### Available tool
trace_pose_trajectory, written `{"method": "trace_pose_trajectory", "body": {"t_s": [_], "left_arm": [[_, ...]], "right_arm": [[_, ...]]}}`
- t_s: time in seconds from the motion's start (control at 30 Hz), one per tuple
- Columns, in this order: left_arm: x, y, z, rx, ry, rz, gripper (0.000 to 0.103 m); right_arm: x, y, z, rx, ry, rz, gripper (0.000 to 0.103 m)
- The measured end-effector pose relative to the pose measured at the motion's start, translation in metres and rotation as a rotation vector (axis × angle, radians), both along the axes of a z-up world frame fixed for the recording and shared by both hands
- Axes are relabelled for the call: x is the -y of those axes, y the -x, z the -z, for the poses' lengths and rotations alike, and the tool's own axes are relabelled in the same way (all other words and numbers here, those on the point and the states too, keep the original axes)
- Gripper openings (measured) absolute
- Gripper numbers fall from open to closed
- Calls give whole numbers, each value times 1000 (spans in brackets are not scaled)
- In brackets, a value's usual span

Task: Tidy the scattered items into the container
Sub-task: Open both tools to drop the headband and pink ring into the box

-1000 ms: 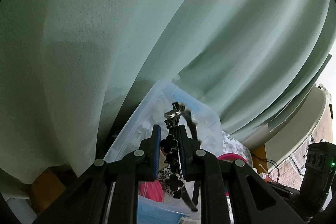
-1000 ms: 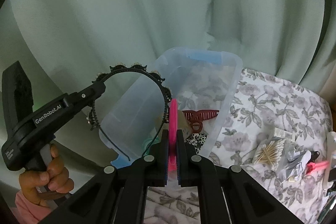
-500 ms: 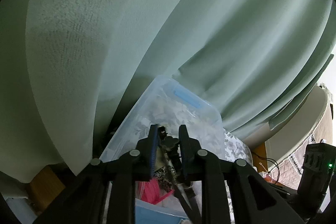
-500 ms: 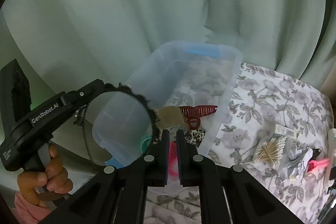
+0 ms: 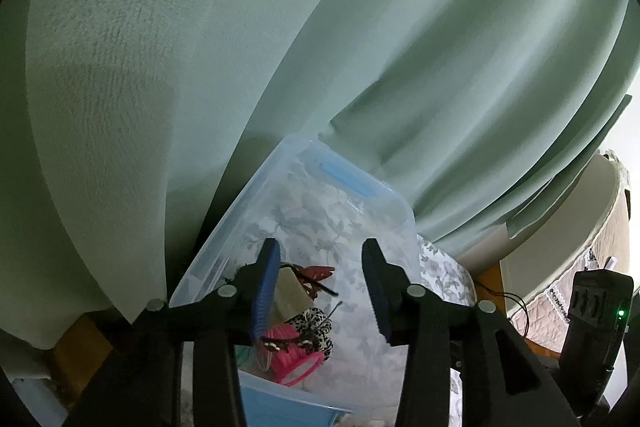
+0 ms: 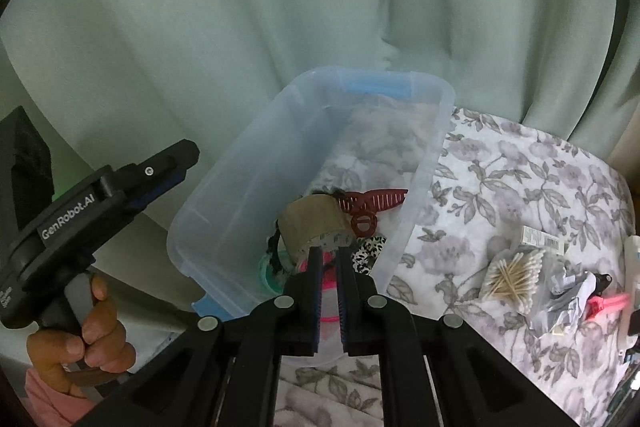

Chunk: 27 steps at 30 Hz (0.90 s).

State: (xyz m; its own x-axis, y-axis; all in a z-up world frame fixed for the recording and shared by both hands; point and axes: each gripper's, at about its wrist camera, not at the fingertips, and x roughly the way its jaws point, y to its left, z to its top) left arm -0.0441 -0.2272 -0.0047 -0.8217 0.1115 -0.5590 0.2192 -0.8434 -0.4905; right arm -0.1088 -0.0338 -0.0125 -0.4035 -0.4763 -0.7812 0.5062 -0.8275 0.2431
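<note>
A clear plastic container [image 6: 440, 131] [image 5: 404, 211] stands on the floral cloth against the curtain. In it lie a brown tape roll [image 6: 316, 223] [image 5: 290, 293], a dark red claw clip [image 6: 368, 205], a leopard scrunchie [image 5: 316, 323], a pink hoop [image 5: 296, 359] and the black headband [image 6: 274, 247]. My left gripper [image 5: 320, 243] [image 6: 176, 163] hovers over the container's left side, its jaws opening with nothing between them. Over the container's near end my right gripper [image 6: 329, 251] is shut to a narrow slit. Pink shows through that slit; whether the pads press on it is unclear.
On the floral cloth [image 6: 520, 179] to the right lie a pile of cotton swabs [image 6: 516, 277], a small box [image 6: 540, 237], crumpled wrapping [image 6: 568, 291] and a pink clip [image 6: 604, 301]. A green curtain [image 6: 280, 7] hangs close behind. A hand [image 6: 96, 331] grips the left handle.
The left jaws have spread and the black headband has dropped from them into the container. The pink strip that stood up between the right fingers has sunk out of sight.
</note>
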Motion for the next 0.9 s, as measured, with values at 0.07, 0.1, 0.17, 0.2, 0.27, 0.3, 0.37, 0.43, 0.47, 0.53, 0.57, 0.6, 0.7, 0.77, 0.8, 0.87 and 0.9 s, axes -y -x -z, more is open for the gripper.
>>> {"method": "trace_pose_trajectory", "body": {"t_s": [0.07, 0.1, 0.17, 0.2, 0.27, 0.3, 0.37, 0.43, 0.47, 0.53, 0.57, 0.6, 0.7, 0.77, 0.8, 0.87, 0.9], "left_arm": [[-1, -1, 0, 0, 2, 3, 47], [-2, -1, 0, -1, 4, 4, 50], [-4, -2, -1, -2, 8, 8, 53], [-5, -2, -1, -3, 9, 11, 54], [-7, -3, -3, -4, 15, 18, 55], [-8, -3, -3, -4, 17, 20, 56], [-10, -5, -5, -6, 19, 24, 57], [-11, -6, -6, -7, 17, 26, 57], [-11, -6, -7, -9, 17, 26, 57], [-13, -7, -9, -13, 20, 27, 57], [-14, -8, -10, -13, 23, 27, 57], [-15, -9, -11, -14, 26, 27, 57], [-18, -11, -14, -18, 33, 28, 57], [-19, -13, -16, -20, 35, 32, 57], [-21, -13, -17, -20, 37, 36, 57], [-23, -14, -18, -20, 41, 46, 57], [-26, -15, -19, -20, 45, 52, 57]], "right_arm": [[0, -1, 0, 2, -5, 2, 9], [0, -1, 1, 1, -9, 3, 9], [0, -3, 1, 0, -18, 5, 9], [0, -3, 1, 0, -21, 6, 9], [-1, -4, 1, 0, -26, 8, 12], [-1, -5, 1, 1, -28, 10, 13], [-2, -6, 0, -1, -32, 12, 20], [-4, -7, -1, -4, -33, 15, 25], [-4, -8, -1, -6, -33, 15, 28], [-5, -10, -3, -10, -32, 14, 30], [-5, -10, -3, -12, -33, 14, 31], [-5, -11, -4, -14, -33, 15, 32], [-7, -13, -6, -17, -26, 15, 35], [-9, -15, -7, -16, -21, 19, 36], [-11, -15, -7, -13, -17, 22, 36], [-14, -16, -7, -4, -6, 23, 36], [-15, -16, -7, 0, -2, 23, 36]]}}
